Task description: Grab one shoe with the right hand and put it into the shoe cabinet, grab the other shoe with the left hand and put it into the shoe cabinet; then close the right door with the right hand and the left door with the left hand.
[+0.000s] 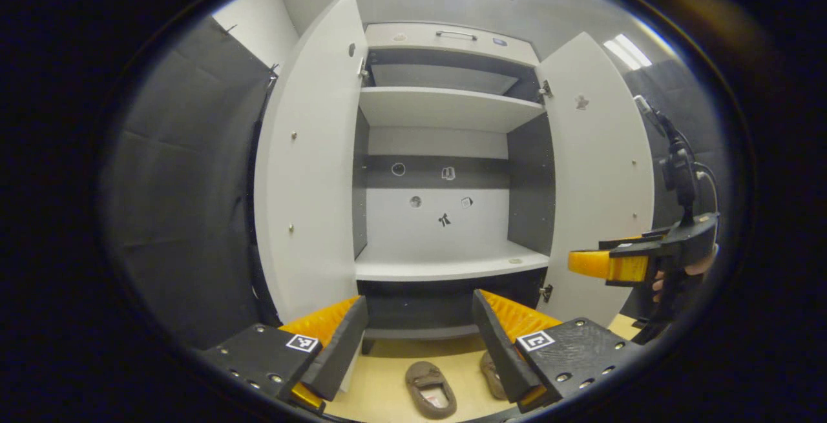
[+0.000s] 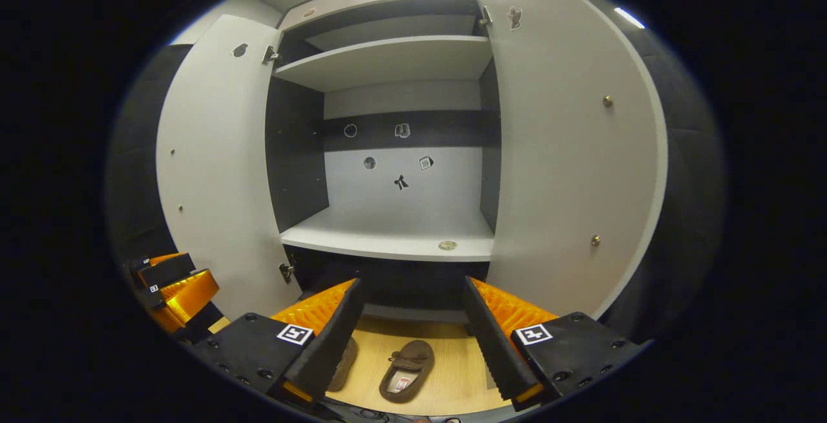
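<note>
Two brown slippers lie on the wooden floor in front of the open shoe cabinet. In the left gripper view one slipper [image 1: 429, 389] lies between my fingers, and the other slipper [image 1: 491, 374] is half hidden behind a finger. My left gripper [image 1: 420, 345] hangs open above them, holding nothing. In the right gripper view one slipper [image 2: 407, 371] shows fully, while the second slipper [image 2: 342, 357] peeks out from behind a finger. My right gripper [image 2: 410, 339] is open and empty too. The middle shelf [image 2: 387, 232] holds no shoe.
Both cabinet doors stand wide open: the left door [image 1: 310, 171] and the right door [image 1: 601, 177]. The right gripper [image 1: 607, 265], held by a hand, shows beside the right door. The left gripper [image 2: 174, 287] shows by the left door [image 2: 213, 165]. A small round disc [image 2: 447, 245] lies on the shelf's front.
</note>
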`<state>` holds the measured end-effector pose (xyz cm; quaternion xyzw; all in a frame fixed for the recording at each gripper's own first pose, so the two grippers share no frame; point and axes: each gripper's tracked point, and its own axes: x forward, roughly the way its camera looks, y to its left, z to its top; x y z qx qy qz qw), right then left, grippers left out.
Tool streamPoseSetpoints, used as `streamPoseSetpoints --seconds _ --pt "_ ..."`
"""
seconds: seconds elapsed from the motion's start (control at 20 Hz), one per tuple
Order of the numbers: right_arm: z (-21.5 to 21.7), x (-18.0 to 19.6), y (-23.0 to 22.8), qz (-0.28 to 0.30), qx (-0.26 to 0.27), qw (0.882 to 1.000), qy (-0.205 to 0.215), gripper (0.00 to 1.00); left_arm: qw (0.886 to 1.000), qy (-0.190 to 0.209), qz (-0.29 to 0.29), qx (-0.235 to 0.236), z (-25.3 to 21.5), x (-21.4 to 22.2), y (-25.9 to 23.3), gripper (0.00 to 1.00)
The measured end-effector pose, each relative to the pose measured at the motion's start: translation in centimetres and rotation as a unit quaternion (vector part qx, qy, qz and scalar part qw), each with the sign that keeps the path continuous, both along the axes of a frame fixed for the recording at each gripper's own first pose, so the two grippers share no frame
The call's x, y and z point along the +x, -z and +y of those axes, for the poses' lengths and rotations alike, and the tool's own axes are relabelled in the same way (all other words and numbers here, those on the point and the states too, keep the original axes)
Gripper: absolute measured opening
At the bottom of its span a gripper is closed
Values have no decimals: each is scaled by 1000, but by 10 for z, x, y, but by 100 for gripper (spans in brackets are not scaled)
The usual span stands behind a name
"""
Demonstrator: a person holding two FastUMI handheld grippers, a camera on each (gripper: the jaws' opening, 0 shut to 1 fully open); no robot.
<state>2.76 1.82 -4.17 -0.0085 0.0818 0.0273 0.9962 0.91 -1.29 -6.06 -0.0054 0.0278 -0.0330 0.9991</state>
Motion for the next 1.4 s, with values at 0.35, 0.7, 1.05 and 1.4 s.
streamPoseSetpoints --seconds 0.35,0.7,1.05,1.4 --pt "34 13 96 124 50 990 -47 98 1000 -8 21 -1 7 -20 20 94" --pt "69 16 211 278 81 954 -82 98 998 -17 60 -24 17 -27 56 95" --pt "73 35 306 362 59 929 -58 98 997 -8 78 -19 17 -18 76 95" --pt "59 76 356 350 -16 936 -30 98 995 7 94 -22 18 -3 92 95"
